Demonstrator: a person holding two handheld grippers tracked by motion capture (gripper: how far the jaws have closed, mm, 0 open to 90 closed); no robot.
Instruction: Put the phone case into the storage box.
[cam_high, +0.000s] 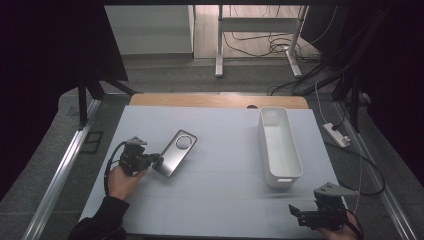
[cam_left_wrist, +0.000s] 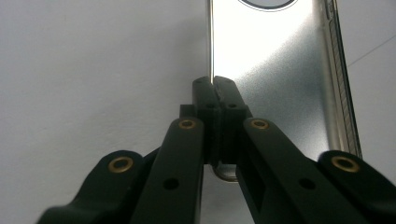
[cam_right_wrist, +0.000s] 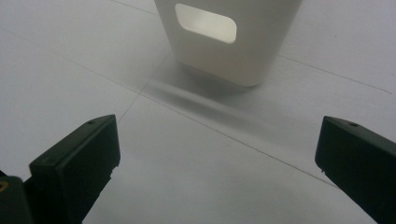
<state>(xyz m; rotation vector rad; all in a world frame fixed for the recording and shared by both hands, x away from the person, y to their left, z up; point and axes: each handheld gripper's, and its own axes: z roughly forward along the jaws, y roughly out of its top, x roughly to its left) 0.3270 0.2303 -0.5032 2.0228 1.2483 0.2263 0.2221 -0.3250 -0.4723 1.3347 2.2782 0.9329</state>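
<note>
I pinch the case (cam_high: 175, 153) by its near edge with the left gripper (cam_high: 156, 159), near the table's (cam_high: 220, 150) left edge, to lift it; right gripper (cam_high: 300, 212) waits spread before the bin (cam_high: 279, 145).

Two hand-held grippers are counted: the left hand-held gripper (cam_high: 156, 159) and the right hand-held gripper (cam_high: 295, 210), each with two black jaws. One flat metal plate (cam_high: 175, 153) with a single round ring marked near one end is counted on the desk (cam_high: 220, 165). One long white plastic bin (cam_high: 279, 146) is counted, and one rounded handle slot (cam_right_wrist: 205, 23) is seen in its near end wall. One desk is counted. Beyond it, one white table frame (cam_high: 260, 30) is seen on the floor, and one white power strip (cam_high: 337, 134) is counted beside the desk. Two forearms of one person are seen.
</note>
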